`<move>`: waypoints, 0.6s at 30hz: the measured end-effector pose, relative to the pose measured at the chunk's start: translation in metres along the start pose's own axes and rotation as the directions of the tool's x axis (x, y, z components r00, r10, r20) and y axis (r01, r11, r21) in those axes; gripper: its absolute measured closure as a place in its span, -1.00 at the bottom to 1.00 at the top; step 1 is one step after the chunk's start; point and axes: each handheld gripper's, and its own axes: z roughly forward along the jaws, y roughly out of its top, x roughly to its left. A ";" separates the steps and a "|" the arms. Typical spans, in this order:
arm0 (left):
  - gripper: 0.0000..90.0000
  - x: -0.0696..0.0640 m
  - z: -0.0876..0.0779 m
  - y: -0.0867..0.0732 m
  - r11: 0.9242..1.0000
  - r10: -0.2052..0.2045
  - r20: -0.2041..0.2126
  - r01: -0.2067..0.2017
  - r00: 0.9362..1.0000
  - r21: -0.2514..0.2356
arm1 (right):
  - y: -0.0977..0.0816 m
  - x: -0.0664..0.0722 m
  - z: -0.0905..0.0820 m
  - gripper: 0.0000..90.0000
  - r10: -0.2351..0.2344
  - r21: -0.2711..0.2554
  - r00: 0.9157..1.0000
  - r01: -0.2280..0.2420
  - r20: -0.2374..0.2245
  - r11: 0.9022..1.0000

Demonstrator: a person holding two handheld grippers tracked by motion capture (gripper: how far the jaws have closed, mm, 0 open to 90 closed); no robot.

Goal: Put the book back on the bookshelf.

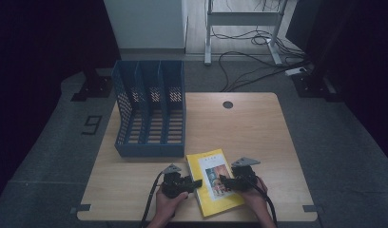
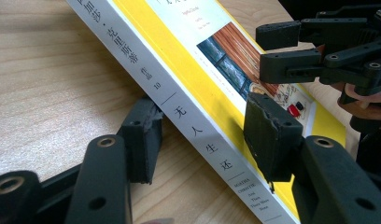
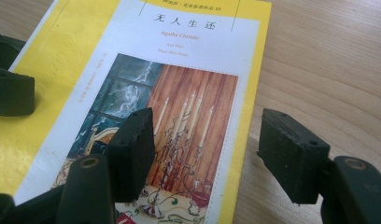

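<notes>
Left gripper (image 2: 202,135) jaws straddle the book's (image 1: 214,182) spine edge, pads apart from it; right gripper (image 3: 212,156) gapes over the opposite edge; rack (image 1: 151,111) stands behind.

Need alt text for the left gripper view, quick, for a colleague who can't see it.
The left gripper straddles the spine edge of a yellow book lying on the wooden table, one jaw on the table side, one over the cover. The right gripper reaches in from the upper right, above the cover.
</notes>
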 end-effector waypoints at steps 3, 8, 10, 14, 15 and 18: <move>0.05 0.000 0.000 0.000 1.000 -0.001 0.000 0.001 1.000 0.000 | 0.000 -0.001 0.001 -0.25 0.026 0.007 1.000 -0.026 -0.003 1.000; 0.05 0.000 0.000 0.000 1.000 0.000 0.000 0.000 1.000 0.000 | 0.001 -0.005 0.001 -0.26 0.099 0.040 0.995 -0.098 -0.031 0.994; 0.04 0.000 0.000 0.000 1.000 0.003 -0.001 -0.003 1.000 0.001 | 0.000 -0.004 0.003 -0.30 0.112 0.061 0.990 -0.108 -0.080 0.992; 0.04 -0.001 0.000 0.000 1.000 0.008 -0.006 -0.008 1.000 0.001 | 0.000 0.001 0.004 -0.32 0.108 0.059 0.992 -0.104 -0.068 0.993; 0.04 -0.001 0.000 0.000 1.000 0.008 -0.006 -0.008 1.000 0.001 | 0.000 0.001 0.004 -0.32 0.108 0.059 0.992 -0.104 -0.068 0.993; 0.04 -0.001 -0.001 0.000 1.000 0.015 -0.014 -0.015 1.000 0.000 | -0.001 0.002 0.003 -0.31 0.081 0.042 0.995 -0.078 -0.062 0.996</move>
